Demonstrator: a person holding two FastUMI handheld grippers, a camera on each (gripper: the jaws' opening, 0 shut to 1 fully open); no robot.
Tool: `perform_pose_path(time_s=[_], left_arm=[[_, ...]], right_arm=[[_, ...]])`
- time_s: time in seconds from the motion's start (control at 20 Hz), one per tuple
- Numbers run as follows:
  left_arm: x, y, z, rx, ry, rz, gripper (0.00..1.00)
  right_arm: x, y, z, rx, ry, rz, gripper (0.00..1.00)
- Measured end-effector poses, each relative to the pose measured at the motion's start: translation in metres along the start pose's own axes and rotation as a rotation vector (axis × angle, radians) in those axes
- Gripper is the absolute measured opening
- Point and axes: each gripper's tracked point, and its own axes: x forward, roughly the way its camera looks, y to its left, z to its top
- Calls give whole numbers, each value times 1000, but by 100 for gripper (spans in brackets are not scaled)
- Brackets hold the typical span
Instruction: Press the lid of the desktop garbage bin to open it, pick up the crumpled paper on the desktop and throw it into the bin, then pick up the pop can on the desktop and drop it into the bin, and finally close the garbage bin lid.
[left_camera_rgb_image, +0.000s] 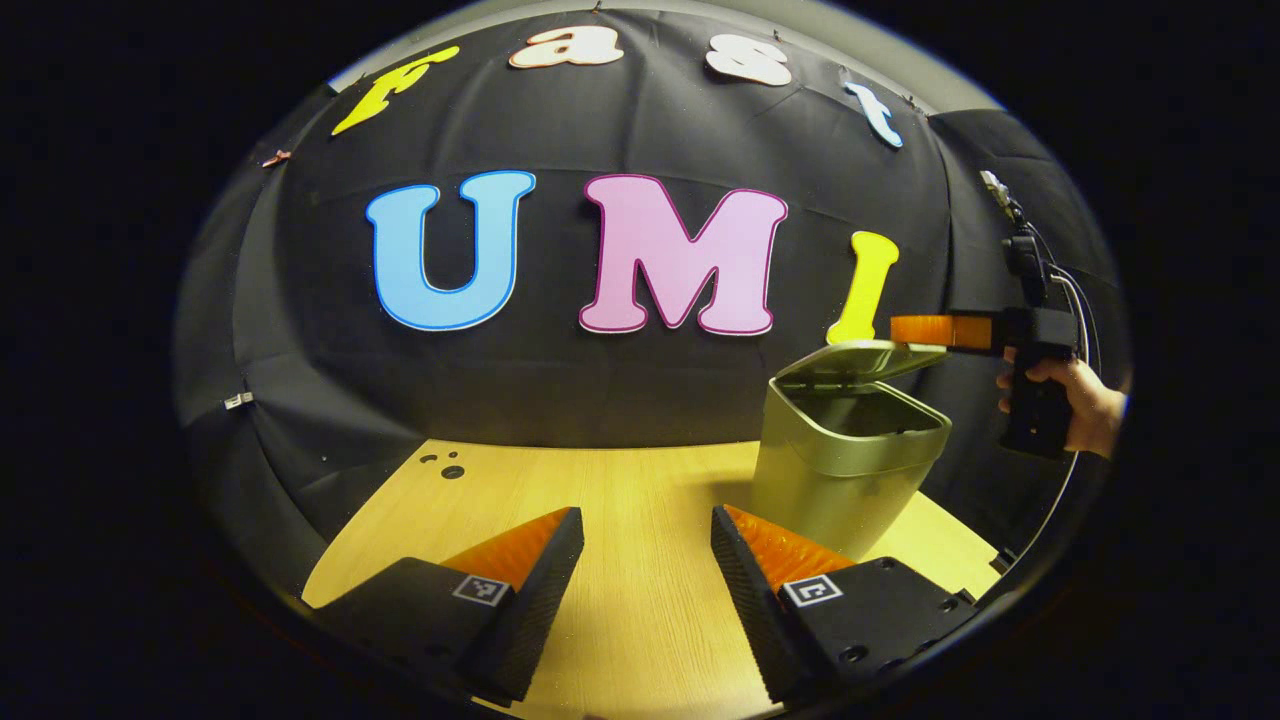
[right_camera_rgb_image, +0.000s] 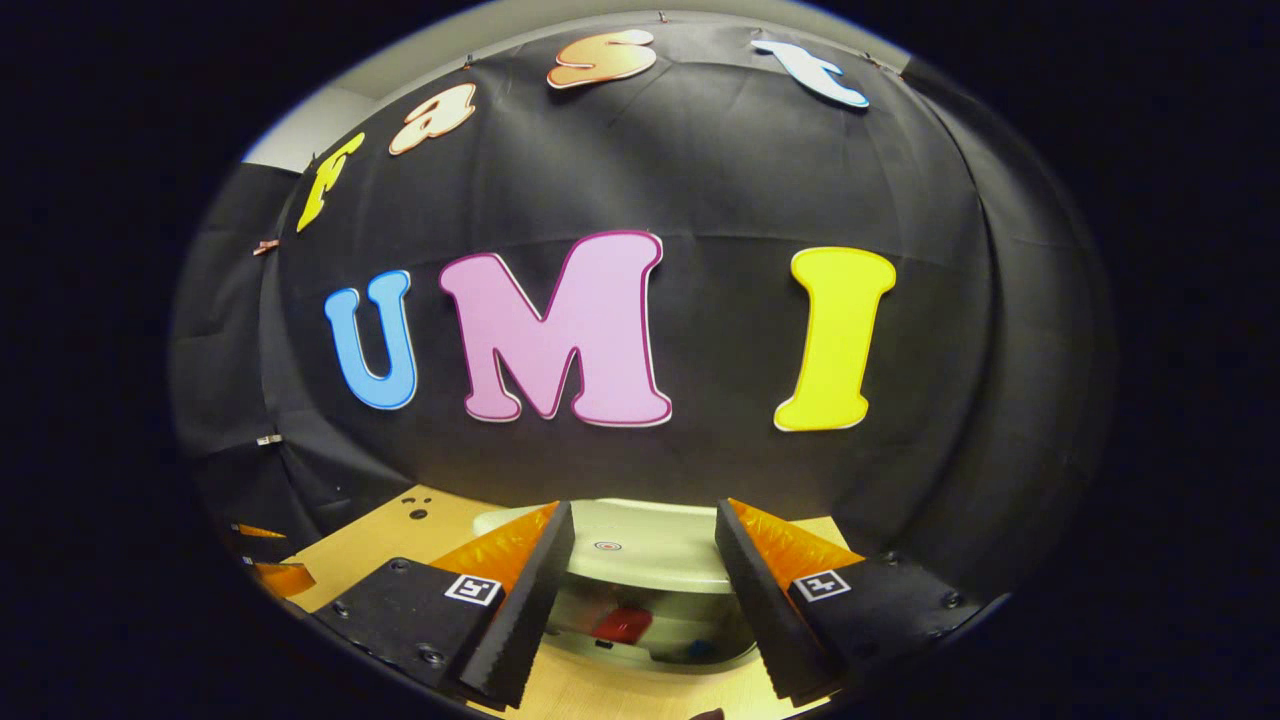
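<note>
We see the bin (left_camera_rgb_image: 848, 450) standing on the desk (left_camera_rgb_image: 640, 600), its lid (left_camera_rgb_image: 862, 360) raised, our right gripper (left_camera_rgb_image: 925, 331) just above it. The lid looks light and hinged (press its top). Both grippers gape wide, the left gripper (left_camera_rgb_image: 645, 560) holding nothing.

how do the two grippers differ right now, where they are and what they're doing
The left gripper sits low over bare table, beside the bin; the right gripper is raised over the bin's half-open lid. A hand shows holding the right one. Both have their jaws open, holding nothing.
</note>
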Motion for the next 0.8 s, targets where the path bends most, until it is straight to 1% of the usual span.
perform_pose_path(time_s=[0.2, 0.55, 0.65, 0.8], left_arm=[[-1, -2, 0, 3, 1, -4, 84], [-7, 0, -3, -1, 3, -4, 84], [-10, -1, -4, 1, 5, -4, 84], [-12, 2, -9, -2, 10, -3, 84]], right_arm=[[-2, 11, -28, -15, 50, 7, 90], [1, 26, -64, -28, 109, 11, 90], [1, 28, -73, -39, 112, 2, 90], [-2, 27, -74, -26, 74, -16, 94]])
